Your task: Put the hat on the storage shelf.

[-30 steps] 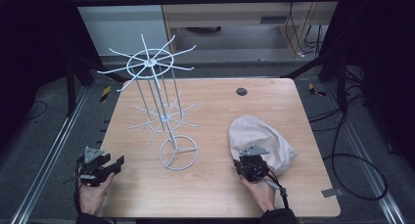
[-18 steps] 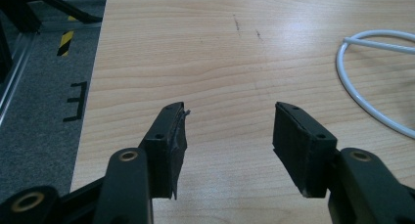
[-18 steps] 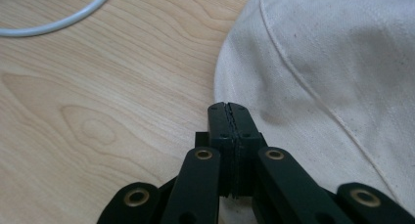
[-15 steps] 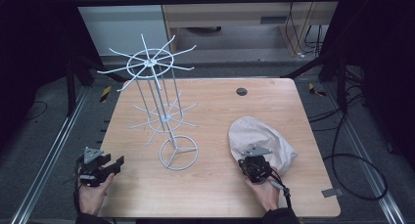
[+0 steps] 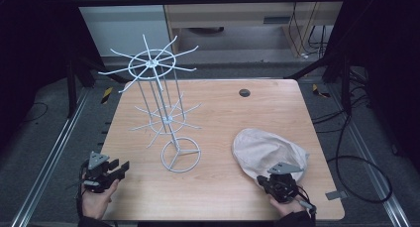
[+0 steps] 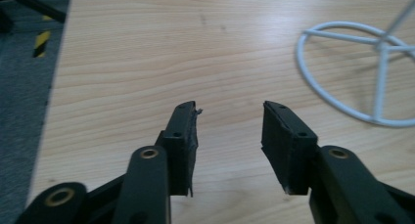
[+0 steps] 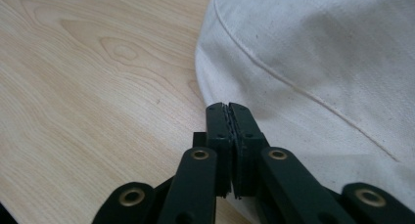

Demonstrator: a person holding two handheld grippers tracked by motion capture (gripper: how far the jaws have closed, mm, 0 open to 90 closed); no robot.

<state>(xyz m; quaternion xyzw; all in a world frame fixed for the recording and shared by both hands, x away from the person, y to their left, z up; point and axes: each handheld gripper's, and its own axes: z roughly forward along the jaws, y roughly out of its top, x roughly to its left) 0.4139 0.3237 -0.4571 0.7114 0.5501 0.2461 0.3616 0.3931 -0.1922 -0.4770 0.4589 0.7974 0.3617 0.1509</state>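
Observation:
A beige cloth cap (image 5: 265,147) lies on the right side of the wooden table (image 5: 223,113). My right gripper (image 5: 267,179) is at the cap's near edge with its jaws pressed together. In the right gripper view the right gripper (image 7: 227,105) pinches the rim of the cap (image 7: 318,53). A white wire hat rack (image 5: 168,118) stands left of centre. My left gripper (image 5: 121,166) hovers at the table's front left; its jaws have just been closing. In its own view the left gripper (image 6: 230,109) still stands open with nothing between the jaws, and the rack's base ring (image 6: 342,106) lies ahead to the right.
A round dark hole (image 5: 244,92) sits near the table's far edge. Metal rails (image 5: 64,142) run along both sides of the table, and cables (image 5: 356,162) lie on the floor at the right. Bare wood stretches between the rack base and the cap.
The right gripper has moved toward the front right corner, and the cap has shifted slightly with it. The left gripper's jaws stand narrower than before; the left hand stayed in place.

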